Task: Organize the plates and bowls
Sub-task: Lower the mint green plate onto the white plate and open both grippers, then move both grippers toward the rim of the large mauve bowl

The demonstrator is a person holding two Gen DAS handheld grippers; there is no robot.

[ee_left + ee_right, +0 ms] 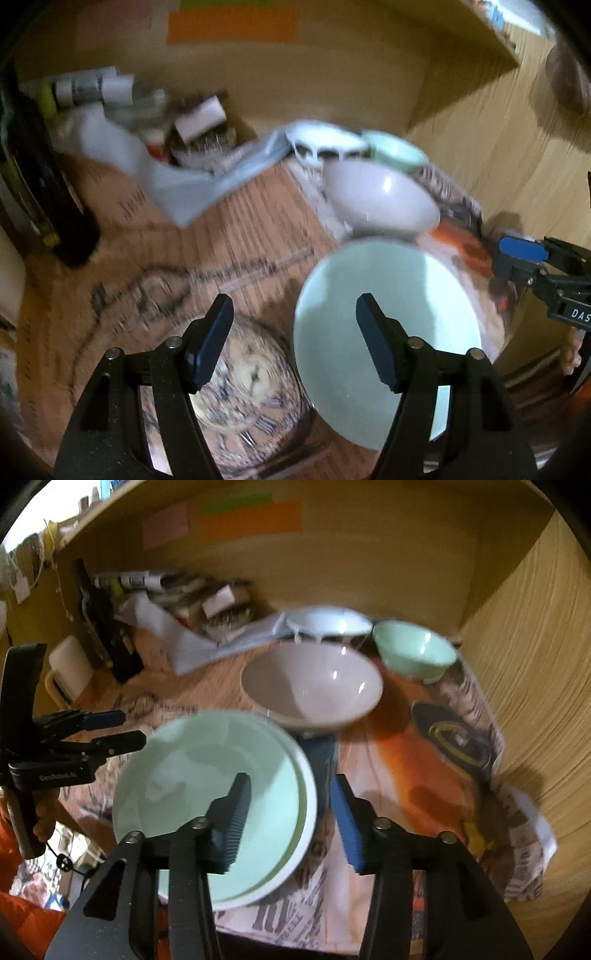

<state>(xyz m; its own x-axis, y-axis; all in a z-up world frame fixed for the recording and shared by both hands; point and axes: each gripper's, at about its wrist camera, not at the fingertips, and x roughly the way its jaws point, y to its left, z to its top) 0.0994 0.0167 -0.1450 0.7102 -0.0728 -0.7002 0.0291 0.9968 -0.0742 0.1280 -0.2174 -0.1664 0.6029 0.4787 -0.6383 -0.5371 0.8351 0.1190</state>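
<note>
A pale green plate [207, 786] lies on top of a white plate [308, 812] on the table; it also shows in the left wrist view [384, 314]. Behind it stand a large pinkish-white bowl [314, 686] [380, 195], a small green bowl [413, 650] [399, 149] and a white bowl with dark drip pattern [328, 624] [325, 142]. My right gripper [291, 819] is open, its jaws astride the plates' right rim. My left gripper [295, 339] is open and empty over the plate's left edge; it also shows in the right wrist view [129, 727].
A printed cloth [443, 760] covers the wooden table. Clutter of boxes, paper and a grey cloth [177, 184] fills the back left. A dark bottle [48, 192] stands at left. Wooden walls [535, 664] close in the back and right.
</note>
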